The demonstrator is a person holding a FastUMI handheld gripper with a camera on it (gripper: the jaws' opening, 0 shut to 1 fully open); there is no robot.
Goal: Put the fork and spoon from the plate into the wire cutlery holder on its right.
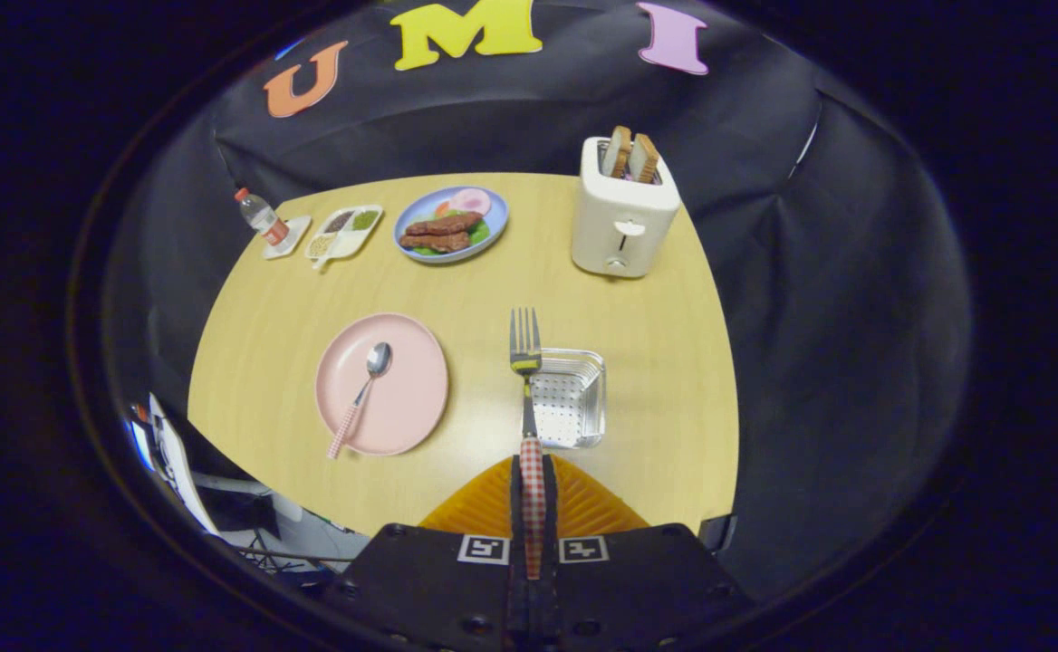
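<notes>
A: Start big; what's on the counter [656,426]?

B: A toaster [621,215] at the back, a pink plate [411,398] nearer, the wire holder [572,398] to its right; all apart from one another.

A: And the cutlery?

B: The spoon [364,388] lies on the plate, bowl up by the middle, checked handle reaching past the near rim; the fork [526,398] is held up in the gripper [533,489], tines pointing away, over the holder's left edge.

A: How is the gripper set?

B: Pressed together on the fork's checked handle, both fingers pinching it; the steel neck and tines stick out ahead.

A: How will these handle?

B: Light and stiff, I'd say; bare steel looks slippery, so the checked handle seems the better hold; held at the end, the fork could pivot; the spoon lies flat, so take the overhanging handle end.
</notes>
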